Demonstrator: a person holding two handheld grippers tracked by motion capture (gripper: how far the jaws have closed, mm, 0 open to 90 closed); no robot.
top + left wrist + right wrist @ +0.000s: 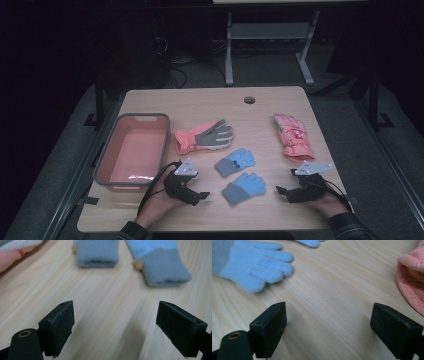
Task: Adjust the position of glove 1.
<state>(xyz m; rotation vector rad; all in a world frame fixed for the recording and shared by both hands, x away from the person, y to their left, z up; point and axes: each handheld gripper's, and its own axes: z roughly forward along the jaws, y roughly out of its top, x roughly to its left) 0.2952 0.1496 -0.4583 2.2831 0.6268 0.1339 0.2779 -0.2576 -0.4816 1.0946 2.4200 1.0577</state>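
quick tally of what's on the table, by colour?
Blue gloves: 2, the far one and the near one
Pink gloves: 2, one with a grey palm, one padded
Pink tub with grey rim: 1
Total: 5

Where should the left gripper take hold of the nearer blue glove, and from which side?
Probably at the grey cuff of the nearer blue glove. It lies flat, its cuff end pointing toward the open left gripper, so come in low from the left and pinch the cuff's edge.
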